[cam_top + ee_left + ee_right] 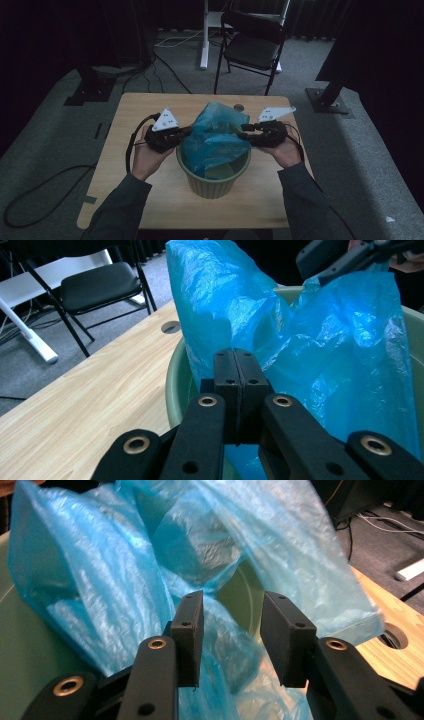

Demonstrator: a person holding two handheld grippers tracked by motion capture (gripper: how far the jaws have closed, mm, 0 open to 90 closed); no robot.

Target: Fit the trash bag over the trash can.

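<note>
Two hand-held tools meet over a round, ribbed green plastic bucket (pixel 214 180) that stands near the middle of the pale wooden tabletop (pixel 125 200). A thin, crinkled blue plastic bag (pixel 216 137) sits in the bucket's mouth and rises above its rim, loose and billowed.

The left tool (pixel 186 133) comes in from the bucket's left side; in the left gripper view its jaws are pressed together (pixel 235 371) at the bag's near edge just over the rim, and the film looks pinched between them, though the pads hide the contact itself. The right tool (pixel 243 134) reaches in from the bucket's right side. In the right gripper view its jaws stand apart (pixel 232 630), with blue film and the bucket's inner wall showing through the gap; neither pad presses on the bag.

Behind the tabletop, on the grey carpet, stands a black folding chair (pixel 251 47). A round cable hole (pixel 239 107) lies in the tabletop just beyond the bag.
</note>
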